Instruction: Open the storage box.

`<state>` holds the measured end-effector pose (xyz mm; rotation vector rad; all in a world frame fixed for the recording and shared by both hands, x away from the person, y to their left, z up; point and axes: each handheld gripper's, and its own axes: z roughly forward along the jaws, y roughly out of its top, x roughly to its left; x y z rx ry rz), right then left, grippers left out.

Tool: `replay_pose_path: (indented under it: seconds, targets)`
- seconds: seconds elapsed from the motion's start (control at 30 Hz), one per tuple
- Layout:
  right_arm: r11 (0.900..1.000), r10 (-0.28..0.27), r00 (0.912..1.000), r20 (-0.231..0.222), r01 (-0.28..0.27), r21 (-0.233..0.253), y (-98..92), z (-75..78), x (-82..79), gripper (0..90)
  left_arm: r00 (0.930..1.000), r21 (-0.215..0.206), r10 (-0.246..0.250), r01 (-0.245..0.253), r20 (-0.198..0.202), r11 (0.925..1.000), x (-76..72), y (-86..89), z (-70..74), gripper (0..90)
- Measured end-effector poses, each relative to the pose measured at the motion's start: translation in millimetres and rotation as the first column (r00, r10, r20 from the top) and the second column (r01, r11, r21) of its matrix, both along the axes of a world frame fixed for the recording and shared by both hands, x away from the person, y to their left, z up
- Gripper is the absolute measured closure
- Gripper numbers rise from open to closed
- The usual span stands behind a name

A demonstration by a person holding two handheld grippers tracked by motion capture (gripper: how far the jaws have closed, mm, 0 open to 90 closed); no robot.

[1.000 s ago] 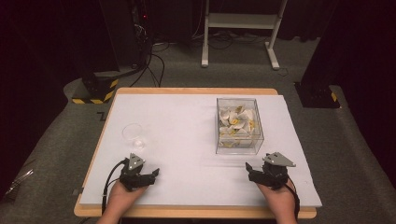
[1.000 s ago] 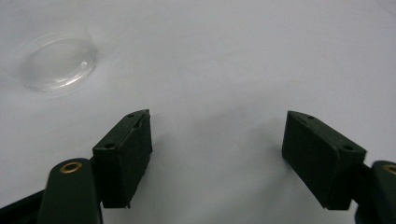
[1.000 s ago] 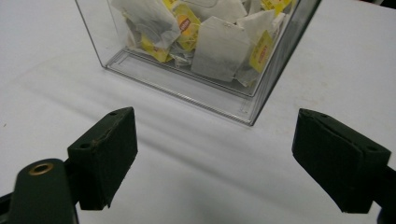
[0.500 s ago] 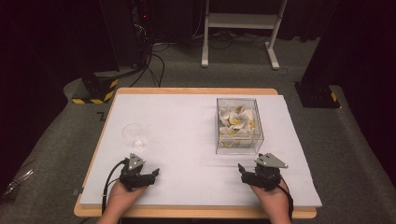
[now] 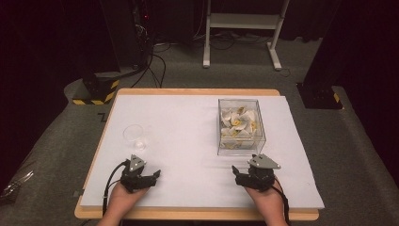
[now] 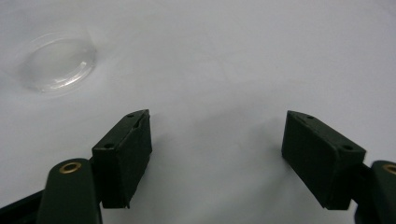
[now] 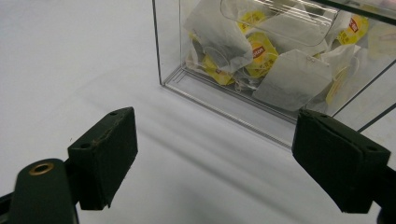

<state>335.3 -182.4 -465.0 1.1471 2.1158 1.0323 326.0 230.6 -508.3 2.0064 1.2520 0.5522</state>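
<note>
Tea bags [image 7: 261,51] lie inside the clear box [image 5: 241,126], just ahead of my right gripper [image 5: 244,176]; its jaws are wide apart, gripping nothing

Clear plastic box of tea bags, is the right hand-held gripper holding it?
No, the right hand-held gripper stands open, short of the clear plastic box.

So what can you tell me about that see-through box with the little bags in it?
The clear box is a square-cornered cube with see-through walls that look like hard plastic. It stands upright and still on the white table, on the right side, just beyond the right gripper, whose jaws stand wide apart and do not touch it. Inside lies a loose heap of pale tea bags with yellow tags. Whether its top is open or covered is hard to tell.
</note>
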Motion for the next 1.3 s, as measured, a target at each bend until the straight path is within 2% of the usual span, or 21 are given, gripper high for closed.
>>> replay_pose_path:
  seconds: [0.17, 0.53, 0.8, 0.97, 1.13, 1.3]
  targets:
    - [1.000, -0.019, 0.9998, 0.009, 0.019, 0.016, -1.1, 2.2, 5.2, 14.5, 1.0000, 0.000, 0.000, 0.000, 0.001, 1.0000, 0.0, 0.1, 0.0, 24.5]
    - [0.998, -0.059, 0.9982, 0.010, 0.058, 0.013, 3.2, 2.5, 16.4, 15.8, 1.0000, -0.001, 0.001, -0.001, 0.000, 1.0000, -0.1, -0.2, -0.1, 24.5]
    - [0.994, -0.108, 0.9940, 0.012, 0.108, 0.026, 6.1, 4.6, 22.7, 17.4, 1.0000, 0.003, 0.000, 0.000, 0.002, 1.0000, 0.0, 0.0, 0.0, 24.5]
    - [0.992, -0.121, 0.9926, 0.017, 0.120, 0.028, 8.9, 6.5, 25.7, 18.6, 1.0000, 0.000, 0.001, -0.001, 0.001, 1.0000, -0.1, -0.3, 0.0, 24.5]
    - [0.989, -0.148, 0.9886, 0.029, 0.147, 0.025, 15.7, 9.3, 29.3, 21.8, 1.0000, -0.001, 0.001, -0.001, 0.000, 1.0000, -0.1, -0.3, 0.0, 24.5]
    - [0.981, -0.192, 0.9801, 0.053, 0.191, 0.019, 21.0, 10.3, 30.9, 23.2, 1.0000, -0.001, 0.001, -0.001, -0.001, 1.0000, -0.2, -0.3, 0.0, 24.5]
